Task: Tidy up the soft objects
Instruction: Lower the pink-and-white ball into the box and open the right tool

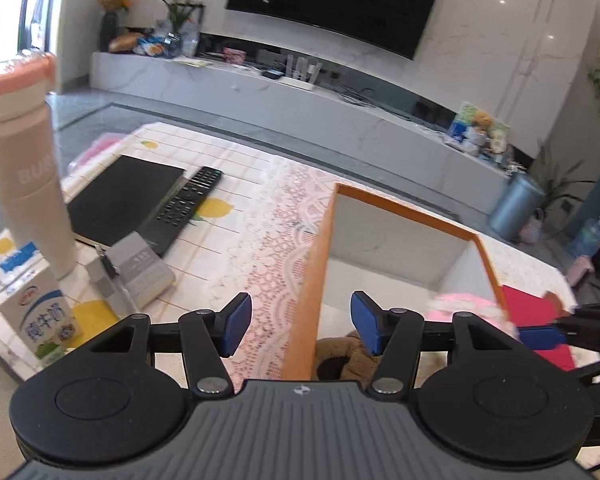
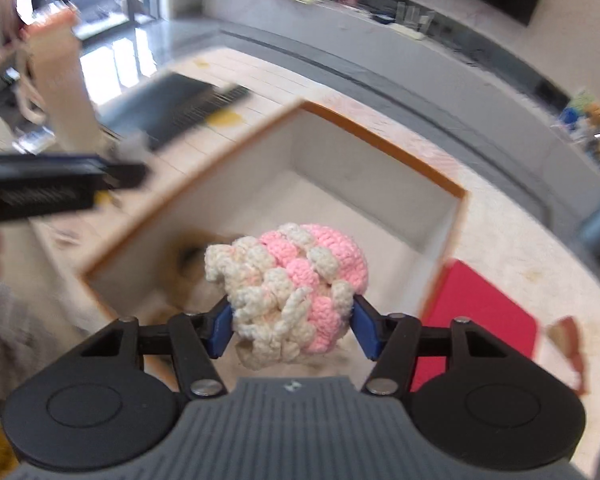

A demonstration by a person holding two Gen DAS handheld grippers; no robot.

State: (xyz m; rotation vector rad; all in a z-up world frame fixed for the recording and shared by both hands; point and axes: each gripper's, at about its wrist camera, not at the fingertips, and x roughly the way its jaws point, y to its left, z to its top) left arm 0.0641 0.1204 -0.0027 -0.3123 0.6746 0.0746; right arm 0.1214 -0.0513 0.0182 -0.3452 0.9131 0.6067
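The right gripper [image 2: 292, 326] clamps a pink and cream crochet toy [image 2: 290, 292] between its blue pads, above the near end of a white box [image 2: 372, 168] with an orange rim. The left gripper [image 1: 300, 326] has its jaws wide apart and empty, straddling the box's left wall. A brown plush [image 1: 340, 354] lies inside the box below it. Beside the box lie a red book [image 2: 484, 308], a remote [image 1: 188, 200] and a pink bottle [image 1: 24, 160].
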